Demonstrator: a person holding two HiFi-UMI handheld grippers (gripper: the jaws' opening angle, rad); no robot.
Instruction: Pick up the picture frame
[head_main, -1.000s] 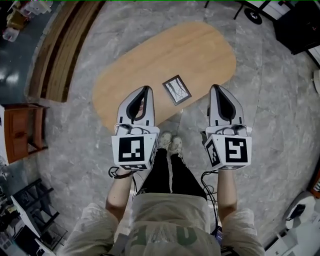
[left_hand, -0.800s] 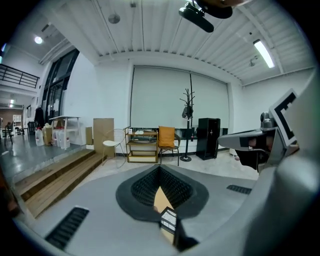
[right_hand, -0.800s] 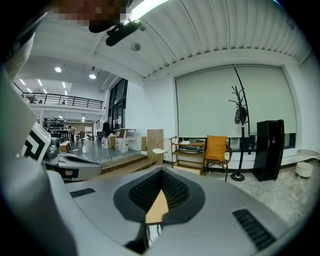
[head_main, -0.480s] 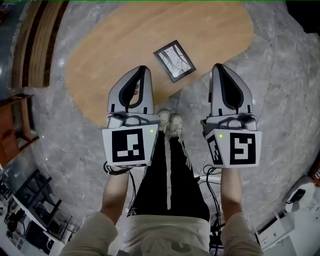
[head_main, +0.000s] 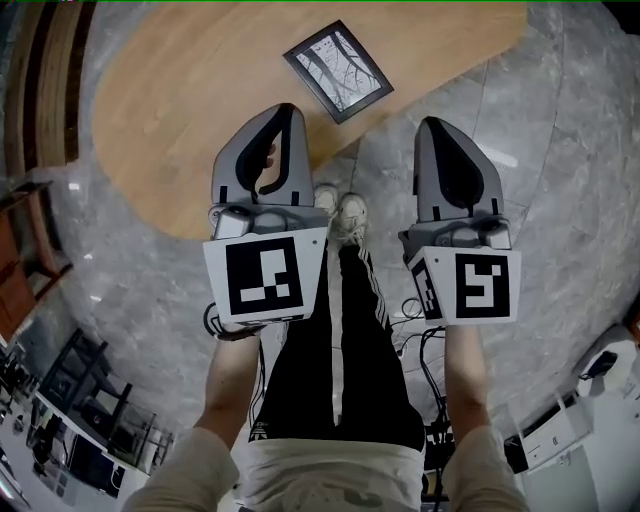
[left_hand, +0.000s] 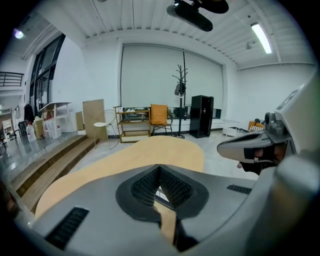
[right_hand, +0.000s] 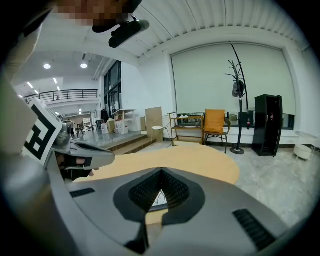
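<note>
Picture frame (head_main: 338, 71): dark-rimmed flat rectangle, lying on oval wooden tabletop (head_main: 190, 110) near its edge.
Left tongs (head_main: 284, 110): clenched, empty, hovering short of it.
Right tongs (head_main: 432, 124): clenched, empty.
Handling: probably light, stiff, breakable; pinching one rim edge.

oval wooden table (head_main: 170, 110), perhaps marble floor (head_main: 570, 130)

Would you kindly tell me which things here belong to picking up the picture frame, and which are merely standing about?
Job: picture frame, flat on the wooden table; left claw and right claw, both shut, empty.
Standing about: orange chair, coat stand, black cabinet, shelf unit.
</note>
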